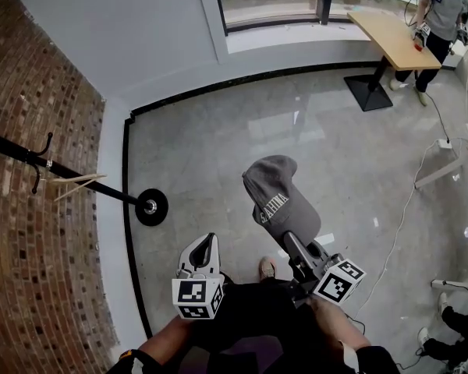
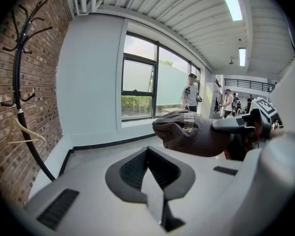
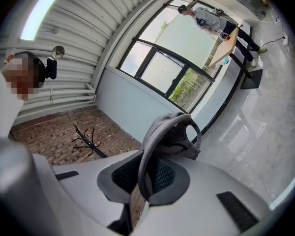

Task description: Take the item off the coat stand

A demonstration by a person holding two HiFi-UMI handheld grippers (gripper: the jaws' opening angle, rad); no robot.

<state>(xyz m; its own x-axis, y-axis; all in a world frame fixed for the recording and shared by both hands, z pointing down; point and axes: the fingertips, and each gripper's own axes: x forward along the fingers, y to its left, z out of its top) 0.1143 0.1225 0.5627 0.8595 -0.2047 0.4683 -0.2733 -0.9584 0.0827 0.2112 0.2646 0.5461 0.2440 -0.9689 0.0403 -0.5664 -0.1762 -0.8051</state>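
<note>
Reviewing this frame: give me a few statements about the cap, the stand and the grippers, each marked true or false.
1. The cap hangs on the coat stand. False: the right gripper is shut on its brim, well away from the stand.
2. The left gripper holds nothing. True: its jaws are together with nothing between them.
3. A wooden hanger hangs on the coat stand. True.
4. The coat stand is next to the table. False: it stands by the brick wall, and the table is across the room by the window.
</note>
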